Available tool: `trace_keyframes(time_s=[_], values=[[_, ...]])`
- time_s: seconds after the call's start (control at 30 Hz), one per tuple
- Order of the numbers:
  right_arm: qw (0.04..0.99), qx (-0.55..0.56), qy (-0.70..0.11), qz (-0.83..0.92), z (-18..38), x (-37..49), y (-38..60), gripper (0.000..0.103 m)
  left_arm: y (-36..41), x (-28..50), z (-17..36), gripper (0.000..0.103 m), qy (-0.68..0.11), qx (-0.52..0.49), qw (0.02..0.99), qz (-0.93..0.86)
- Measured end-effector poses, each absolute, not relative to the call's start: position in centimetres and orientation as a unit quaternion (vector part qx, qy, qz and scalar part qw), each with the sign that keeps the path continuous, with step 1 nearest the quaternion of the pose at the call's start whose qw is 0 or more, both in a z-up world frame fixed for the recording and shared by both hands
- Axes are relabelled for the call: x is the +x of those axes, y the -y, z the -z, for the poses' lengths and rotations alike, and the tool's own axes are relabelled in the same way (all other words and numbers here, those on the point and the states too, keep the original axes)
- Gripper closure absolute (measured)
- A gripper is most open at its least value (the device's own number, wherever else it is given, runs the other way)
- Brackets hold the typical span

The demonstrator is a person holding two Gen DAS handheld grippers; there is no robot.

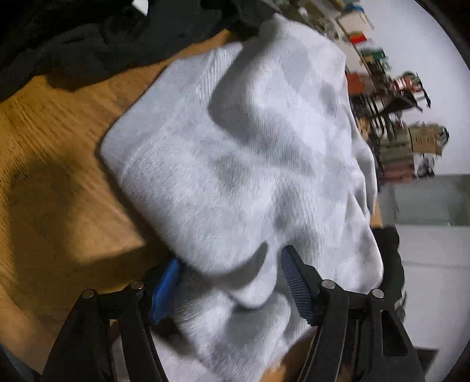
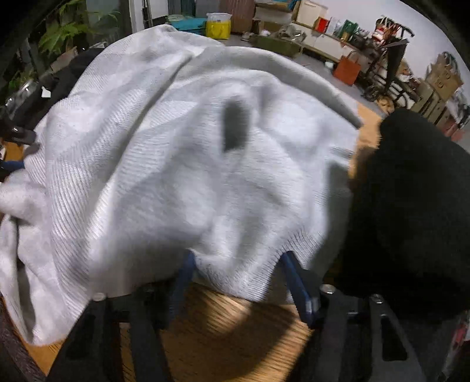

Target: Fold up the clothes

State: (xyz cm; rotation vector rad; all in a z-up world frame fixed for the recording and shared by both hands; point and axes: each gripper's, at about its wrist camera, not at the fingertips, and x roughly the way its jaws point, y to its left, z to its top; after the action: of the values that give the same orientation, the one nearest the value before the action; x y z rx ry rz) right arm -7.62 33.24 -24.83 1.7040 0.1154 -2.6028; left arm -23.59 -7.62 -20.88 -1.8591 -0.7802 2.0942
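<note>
A pale grey-white knitted sweater (image 1: 235, 152), soft and ribbed with a faint pattern of lighter and darker diamonds, lies rumpled on a honey-coloured wood-grain table (image 1: 58, 164). It fills the space directly ahead of both claws.

The left gripper (image 1: 229, 282) has black arms and blue ridged pads (image 1: 166, 286). Its jaws stand wide apart, and a fold of the sweater bulges down between them, draping over the pads. The picture does not show that the pads pinch the cloth.

The right gripper (image 2: 238, 282) is built the same, with thin blue pads (image 2: 296, 282). Its jaws also stand wide apart. The ribbed hem of the sweater hangs over both fingertips, and bare table shows between the arms just below the hem. No firm grip shows here either.

Ahead and to the left of the left claw, a dark, crumpled black garment (image 1: 88, 38) lies on the table, just beside the sweater's far edge. To the right of the right claw, a fuzzy black mound of cloth (image 2: 411, 205) sits close against the sweater.

Beyond the table are blurred shelves with boxes, an orange bag (image 2: 346, 70), a yellow bag (image 2: 218, 28) and green leafy plants (image 2: 64, 32).
</note>
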Motion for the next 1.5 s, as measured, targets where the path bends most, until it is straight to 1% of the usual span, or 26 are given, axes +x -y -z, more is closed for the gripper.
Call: trace_keyframes(time_s=[0.03, 0.07, 0.1, 0.17, 0.23, 0.57, 0.6, 0.67, 0.73, 0.77, 0.8, 0.83, 0.93, 0.97, 1.0, 1.03, 1.07, 1.1, 1.17, 1.2, 1.23, 1.3, 1.33, 1.4, 1.47, 1.5], values=[[0.019, 0.546, -0.024, 0.837, 24.8, -7.6, -33.1, 0.085, 7.3, -23.4, 20.8, 0.089, 0.254, -0.633, 0.112, -0.723], [0.024, 0.544, -0.011, 0.839, 24.8, -7.6, -32.9, 0.09, 7.1, -23.2, 20.6, 0.09, 0.242, -0.631, 0.107, -0.729], [0.033, 0.546, 0.018, 0.837, 24.5, -7.1, -33.1, 0.091, 7.6, -22.7, 20.2, 0.091, 0.236, -0.628, 0.107, -0.734], [0.077, 0.536, 0.109, 0.833, 23.0, -5.4, -34.4, 0.093, 9.4, -21.4, 19.0, 0.091, 0.229, -0.623, 0.112, -0.739], [0.105, 0.499, 0.165, 0.844, 19.7, -2.6, -36.2, 0.093, 11.2, -20.1, 17.8, 0.091, 0.222, -0.618, 0.117, -0.745], [0.012, 0.463, 0.291, 0.837, 16.5, 16.2, -43.4, 0.093, 20.3, -13.4, 11.9, 0.091, 0.188, -0.592, 0.142, -0.771], [0.003, 0.459, 0.303, 0.835, 16.2, 18.1, -44.1, 0.093, 20.9, -13.2, 12.8, 0.091, 0.183, -0.603, 0.133, -0.765], [-0.002, 0.482, 0.301, 0.823, 17.7, 19.0, -43.3, 0.093, 21.6, -13.0, 15.7, 0.09, 0.167, -0.634, 0.102, -0.748], [-0.005, 0.506, 0.297, 0.81, 19.4, 19.7, -42.3, 0.092, 21.5, -12.8, 15.8, 0.083, 0.147, -0.639, 0.088, -0.75], [-0.007, 0.518, 0.295, 0.803, 20.2, 20.1, -41.8, 0.092, 21.4, -12.7, 15.6, 0.083, 0.138, -0.639, 0.082, -0.752], [-0.008, 0.529, 0.293, 0.796, 21.0, 20.4, -41.3, 0.088, 21.3, -12.5, 15.4, 0.083, 0.128, -0.639, 0.076, -0.755], [-0.005, 0.527, 0.287, 0.8, 20.0, 20.3, -41.3, 0.078, 21.2, -12.4, 15.3, 0.083, 0.119, -0.639, 0.07, -0.757], [0.014, 0.504, 0.267, 0.821, 15.6, 19.8, -41.4, 0.057, 21.7, -11.4, 9.8, 0.083, 0.055, -0.574, 0.032, -0.816], [0.01, 0.491, 0.249, 0.835, 14.2, 19.7, -41.4, 0.054, 21.9, -11.1, 7.6, 0.083, 0.049, -0.548, 0.024, -0.834], [0.004, 0.475, 0.227, 0.85, 12.6, 19.1, -41.5, 0.047, 21.5, -11.1, 5.9, 0.083, 0.054, -0.531, 0.038, -0.845], [0.002, 0.464, 0.212, 0.86, 11.6, 18.1, -41.5, 0.045, 20.8, -11.2, 4.6, 0.083, 0.061, -0.518, 0.061, -0.851], [0.0, 0.453, 0.197, 0.869, 10.7, 17.0, -41.6, 0.045, 20.1, -11.3, 3.3, 0.083, 0.067, -0.505, 0.084, -0.856], [0.005, 0.447, 0.193, 0.873, 10.5, 15.4, -41.4, 0.045, 18.2, -11.5, 3.4, 0.083, 0.059, -0.504, 0.101, -0.856], [0.028, 0.453, 0.193, 0.87, 11.3, 11.8, -40.2, 0.045, 13.8, -12.0, 5.2, 0.083, 0.032, -0.522, 0.129, -0.842], [0.042, 0.467, 0.195, 0.861, 12.8, 9.6, -39.3, 0.045, 12.4, -12.0, 6.5, 0.083, 0.021, -0.54, 0.141, -0.829], [0.052, 0.492, 0.196, 0.847, 14.7, 7.6, -38.2, 0.046, 10.4, -12.6, 9.1, 0.083, 0.015, -0.571, 0.158, -0.805], [0.07, 0.534, 0.191, 0.821, 18.2, 4.6, -35.5, 0.052, 6.7, -13.2, 13.3, 0.083, -0.001, -0.614, 0.183, -0.768], [0.078, 0.548, 0.186, 0.812, 19.6, 3.8, -33.9, 0.052, 4.9, -13.2, 15.1, 0.083, -0.017, -0.626, 0.191, -0.756], [0.098, 0.573, 0.165, 0.797, 21.7, 2.9, -30.5, 0.052, 2.9, -12.6, 17.1, 0.083, -0.072, -0.62, 0.178, -0.761], [0.121, 0.591, 0.132, 0.787, 23.1, 2.9, -26.9, 0.05, 2.3, -12.1, 18.1, 0.083, -0.122, -0.605, 0.179, -0.766], [0.133, 0.599, 0.116, 0.781, 23.8, 2.9, -25.1, 0.05, 2.7, -11.9, 18.2, 0.083, -0.132, -0.603, 0.182, -0.766]])
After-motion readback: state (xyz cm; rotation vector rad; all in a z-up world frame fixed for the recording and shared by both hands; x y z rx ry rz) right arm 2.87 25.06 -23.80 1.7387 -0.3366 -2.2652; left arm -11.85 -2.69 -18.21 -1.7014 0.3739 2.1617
